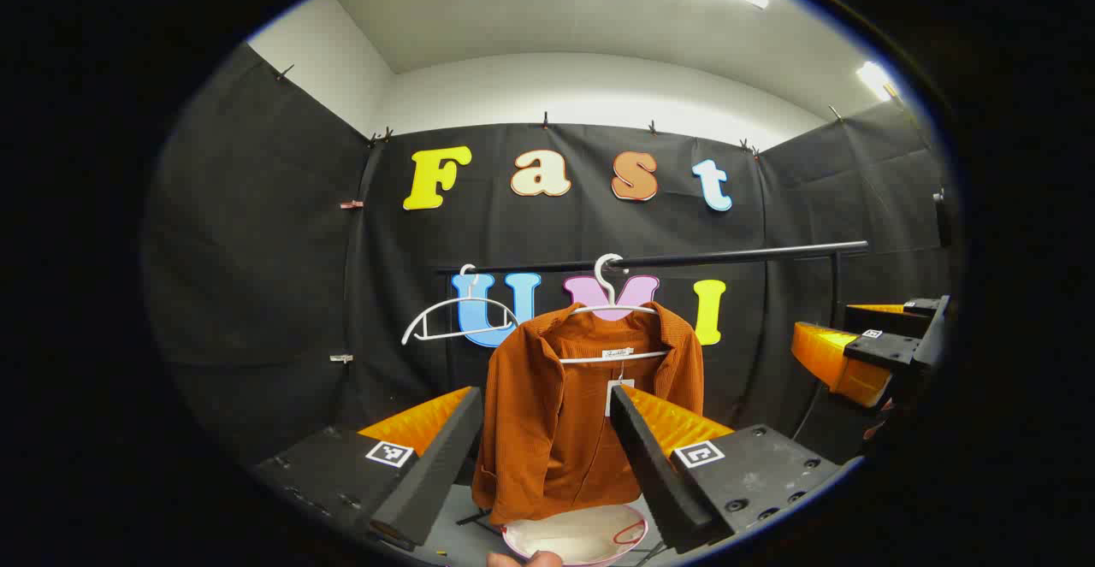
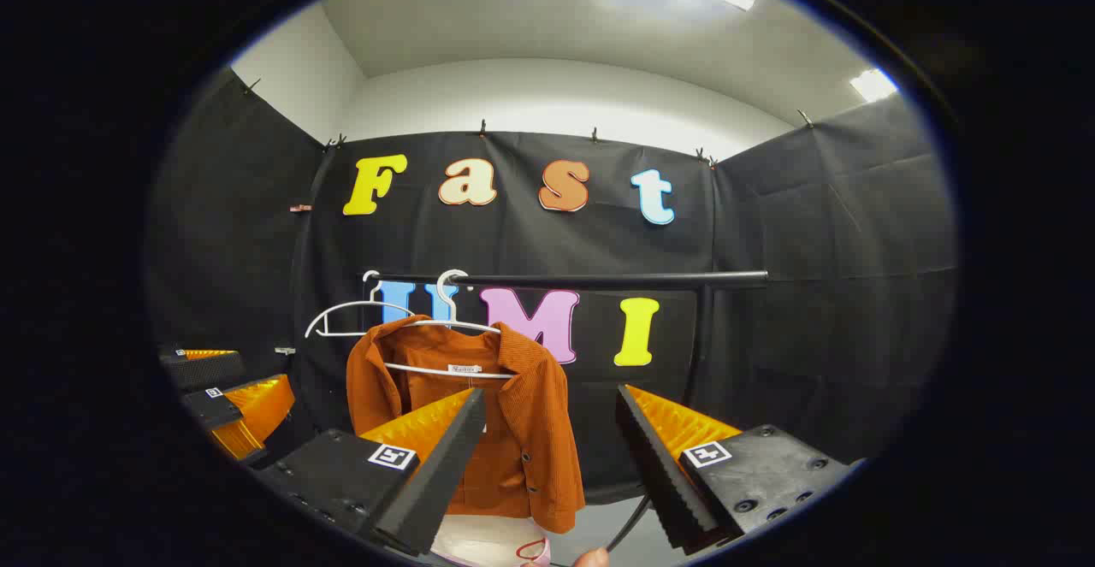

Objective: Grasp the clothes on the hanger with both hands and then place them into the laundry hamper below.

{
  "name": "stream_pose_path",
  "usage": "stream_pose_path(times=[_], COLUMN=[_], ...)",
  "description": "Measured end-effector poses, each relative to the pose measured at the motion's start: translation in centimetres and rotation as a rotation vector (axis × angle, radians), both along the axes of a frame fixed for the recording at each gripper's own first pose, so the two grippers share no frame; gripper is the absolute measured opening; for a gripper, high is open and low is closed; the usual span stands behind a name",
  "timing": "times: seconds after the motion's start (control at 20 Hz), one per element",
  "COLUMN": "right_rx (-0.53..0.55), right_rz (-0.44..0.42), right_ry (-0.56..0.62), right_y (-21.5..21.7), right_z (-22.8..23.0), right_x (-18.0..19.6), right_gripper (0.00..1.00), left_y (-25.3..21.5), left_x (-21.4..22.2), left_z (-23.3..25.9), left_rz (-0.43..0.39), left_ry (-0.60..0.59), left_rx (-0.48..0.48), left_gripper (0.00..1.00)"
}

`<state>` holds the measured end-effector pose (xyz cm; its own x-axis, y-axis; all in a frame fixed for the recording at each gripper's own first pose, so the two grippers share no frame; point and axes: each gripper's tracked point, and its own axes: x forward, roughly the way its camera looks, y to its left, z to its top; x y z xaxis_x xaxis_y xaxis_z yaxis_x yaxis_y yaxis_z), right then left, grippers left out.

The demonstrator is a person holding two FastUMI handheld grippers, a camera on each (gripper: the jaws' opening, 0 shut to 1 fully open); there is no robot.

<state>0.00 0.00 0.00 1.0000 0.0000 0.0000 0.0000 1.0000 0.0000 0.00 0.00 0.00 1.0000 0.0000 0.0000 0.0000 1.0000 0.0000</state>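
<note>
Black-cloth booth w/ a rail across the back. Nearest us, both grippers' fingers are spread apart, holding nothing: left gripper (image 1: 547, 456), right gripper (image 2: 552, 464). Beyond, apart from both, the rust jacket (image 1: 582, 413) hangs lengthwise down on a white hanger (image 1: 609, 302), dead ahead of the left, left-of-centre for the right; hamper (image 1: 575, 534) below.

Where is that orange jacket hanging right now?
In the left gripper view, the orange jacket hangs on a white hanger from the black rail, right of an empty hanger and above the hamper.
</note>
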Motion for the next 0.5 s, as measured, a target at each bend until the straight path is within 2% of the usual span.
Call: stream_pose_path(times=[0.05, 0.1, 0.2, 0.45, 0.5], right_rx=[-0.003, -0.006, -0.008, -0.021, -0.022], right_rz=[-0.001, -0.002, -0.001, -0.01, -0.012], right_ry=[-0.001, -0.002, -0.002, -0.008, -0.009], right_y=[-0.04, -0.09, -0.02, 0.19, 0.25], right_z=[-0.01, -0.03, -0.08, 0.31, 0.39], right_x=[0.03, -0.02, 0.03, -0.2, -0.27], right_gripper=[0.97, 0.97, 0.97, 0.97, 0.97], left_y=[-0.04, 0.0, 0.05, 0.2, 0.26], left_x=[0.07, 0.13, 0.09, 0.25, 0.25], left_z=[-0.03, -0.11, -0.04, 0.16, 0.01], left_rz=[-0.001, -0.001, 0.0, -0.005, -0.006], left_ry=[0.001, 0.002, 0.0, -0.004, -0.004], left_rx=[0.0, 0.0, 0.002, 0.005, 0.004], left_gripper=[0.95, 0.92, 0.95, 0.95, 0.92])
